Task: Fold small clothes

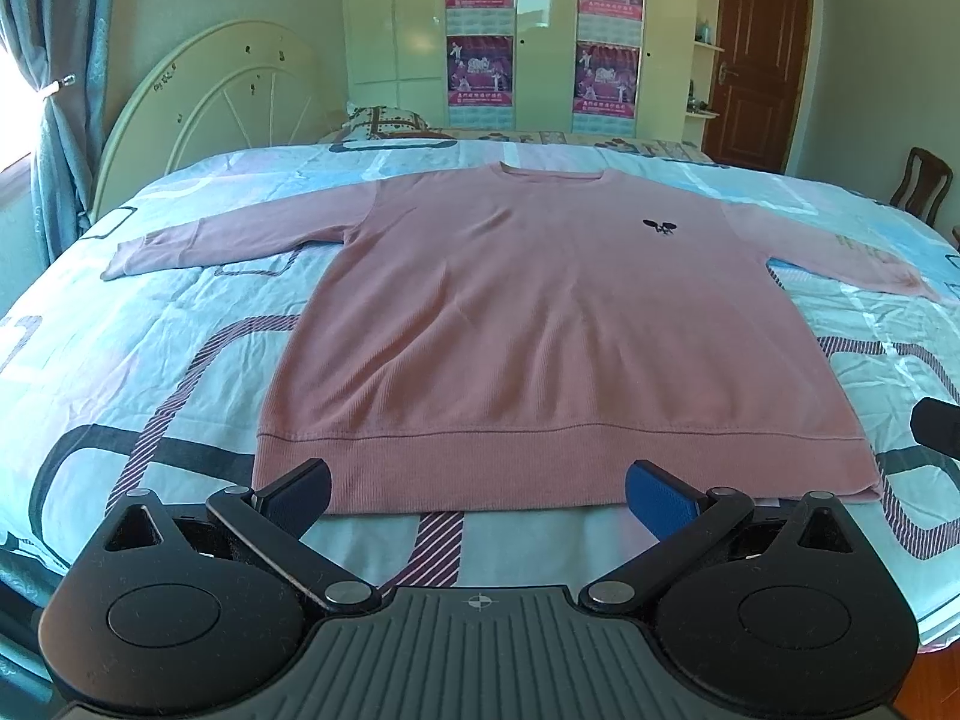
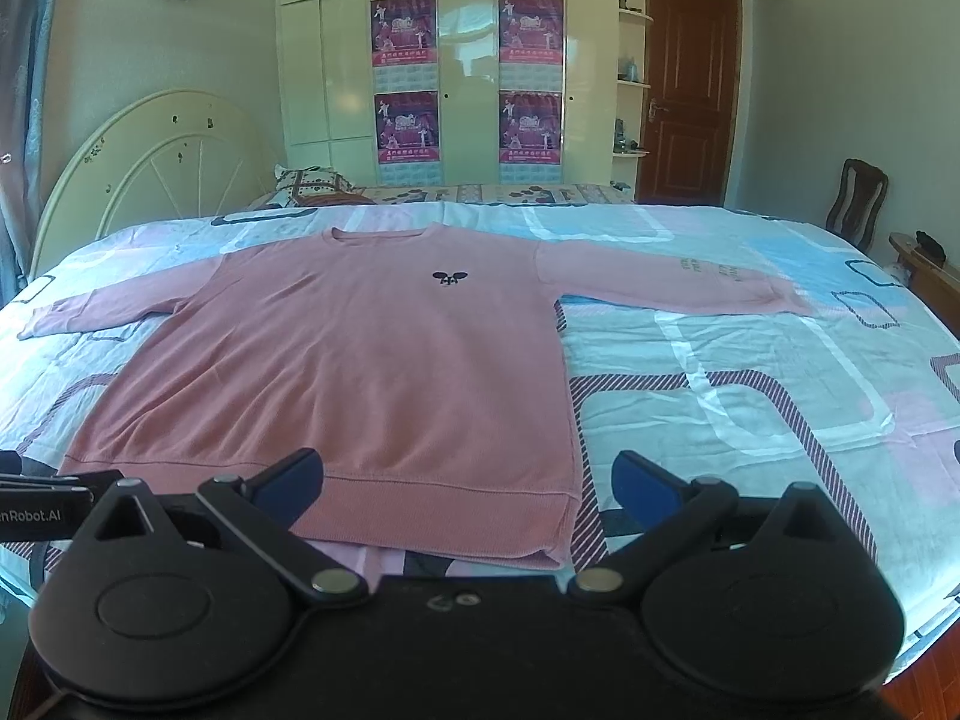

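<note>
Both grippers hover at the near edge of the bed with their jaws spread wide and nothing between them. From its own camera, the left gripper [image 1: 477,495] sits just short of the ribbed hem [image 1: 540,468] of a pink sweatshirt [image 1: 510,312], roughly centred on the hem's left half; the right gripper [image 2: 468,483] faces the hem's right corner [image 2: 561,552], with one pad over fabric and the other over bare bedding. A dark sliver of the right gripper shows at the edge of the left view, so the two are side by side and close.

Beyond the jaws, the sweatshirt lies flat and front-up on a patterned bedsheet [image 1: 150,360], its collar [image 1: 552,171] pointing away toward the far side. Each sleeve is stretched straight out: the left sleeve [image 1: 198,243] toward the cream headboard [image 1: 210,96], the right sleeve [image 2: 678,279] toward the side where a wooden chair [image 2: 855,195] stands. A small dark embroidered emblem [image 2: 450,278] marks the chest. Spread this way, smooth and symmetrical, the garment appears laid out ready for a first fold, which has not yet begun.

With both tools wide and aimed at the hem, the likely intent is to pinch the bottom edge at two spaced points, so the cloth lifts evenly rather than bunching.

Further back are a pillow [image 1: 384,120], wardrobe doors with posters [image 1: 480,69], and a brown door [image 1: 759,60].
</note>
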Action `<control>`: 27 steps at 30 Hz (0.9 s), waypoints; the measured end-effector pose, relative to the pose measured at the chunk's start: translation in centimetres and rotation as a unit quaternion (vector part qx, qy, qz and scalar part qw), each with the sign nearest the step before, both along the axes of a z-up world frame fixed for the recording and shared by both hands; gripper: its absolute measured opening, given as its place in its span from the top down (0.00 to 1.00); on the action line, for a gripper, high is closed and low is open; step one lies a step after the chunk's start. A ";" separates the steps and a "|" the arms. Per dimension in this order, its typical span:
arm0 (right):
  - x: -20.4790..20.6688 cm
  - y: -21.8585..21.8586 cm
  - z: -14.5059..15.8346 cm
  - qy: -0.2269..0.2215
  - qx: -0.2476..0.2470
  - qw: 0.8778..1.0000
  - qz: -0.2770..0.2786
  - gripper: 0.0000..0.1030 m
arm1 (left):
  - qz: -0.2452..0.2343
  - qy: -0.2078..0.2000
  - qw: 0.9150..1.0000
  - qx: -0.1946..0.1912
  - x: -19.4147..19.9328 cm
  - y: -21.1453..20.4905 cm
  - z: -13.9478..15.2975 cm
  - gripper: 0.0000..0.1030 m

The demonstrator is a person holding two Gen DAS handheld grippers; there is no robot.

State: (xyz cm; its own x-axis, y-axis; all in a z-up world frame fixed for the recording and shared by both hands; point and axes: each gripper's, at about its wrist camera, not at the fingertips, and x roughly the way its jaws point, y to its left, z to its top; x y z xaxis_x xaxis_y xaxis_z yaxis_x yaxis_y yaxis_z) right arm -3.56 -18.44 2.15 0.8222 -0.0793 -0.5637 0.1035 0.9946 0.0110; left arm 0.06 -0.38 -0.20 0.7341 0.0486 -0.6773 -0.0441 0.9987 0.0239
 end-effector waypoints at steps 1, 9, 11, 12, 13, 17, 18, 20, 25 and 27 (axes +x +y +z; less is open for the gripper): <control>0.0 0.0 0.0 0.000 0.000 1.000 -0.001 0.01 | 0.000 0.000 1.000 0.000 0.0 0.0 0.0 0.00; -0.1 0.0 0.0 -0.001 0.000 1.000 -0.001 0.01 | 0.003 0.000 1.000 0.000 0.0 0.1 0.0 0.00; 0.0 0.0 0.0 -0.001 -0.001 1.000 -0.002 0.01 | 0.003 0.000 1.000 -0.001 0.1 0.2 0.0 0.00; -0.1 0.0 0.0 -0.001 0.000 1.000 -0.002 0.01 | 0.004 -0.001 1.000 -0.001 0.1 0.2 0.0 0.00; -0.1 0.1 0.1 -0.002 0.000 1.000 -0.002 0.01 | 0.003 -0.001 1.000 -0.001 0.1 0.2 0.0 0.00; -0.1 0.2 0.2 -0.003 -0.002 1.000 -0.002 0.01 | 0.003 -0.002 1.000 -0.002 0.1 0.3 0.0 0.00; -0.1 0.2 0.2 -0.003 -0.003 1.000 -0.002 0.01 | 0.004 -0.002 1.000 -0.002 0.1 0.3 0.0 0.00; -0.1 0.2 0.2 -0.003 -0.003 1.000 -0.002 0.01 | 0.003 -0.001 1.000 -0.003 0.2 0.3 0.0 0.00; 0.0 0.2 0.2 -0.002 -0.004 1.000 -0.004 0.01 | 0.003 -0.001 1.000 -0.002 0.2 0.3 0.0 0.00; 0.0 0.2 0.2 -0.002 -0.004 1.000 -0.004 0.01 | 0.002 -0.001 1.000 -0.002 0.2 0.2 0.0 0.00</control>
